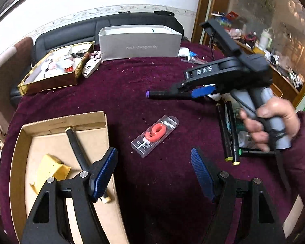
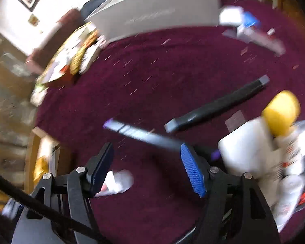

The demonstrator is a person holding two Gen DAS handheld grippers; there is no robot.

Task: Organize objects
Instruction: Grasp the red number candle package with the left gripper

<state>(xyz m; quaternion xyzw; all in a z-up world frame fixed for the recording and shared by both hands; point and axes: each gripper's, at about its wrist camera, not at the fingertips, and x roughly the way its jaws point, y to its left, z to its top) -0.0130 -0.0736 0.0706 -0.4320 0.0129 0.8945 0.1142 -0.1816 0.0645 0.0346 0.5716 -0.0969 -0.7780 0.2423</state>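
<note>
Marker (image 1: 162,95) hanging over the maroon tabletop (image 1: 122,85).
The right tool (image 1: 193,91) is gripping it; the left tool (image 1: 153,164) is gaping wide above a packaged candle (image 1: 155,135).

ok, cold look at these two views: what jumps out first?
The red 9 candle in its clear pack, lying mid-frame on the maroon cloth just ahead of the open left tool. Above it, the right tool hangs over the cloth with a purple-capped marker at its tip. At lower left, the cardboard tray holds a black marker and a yellow packet.
</note>
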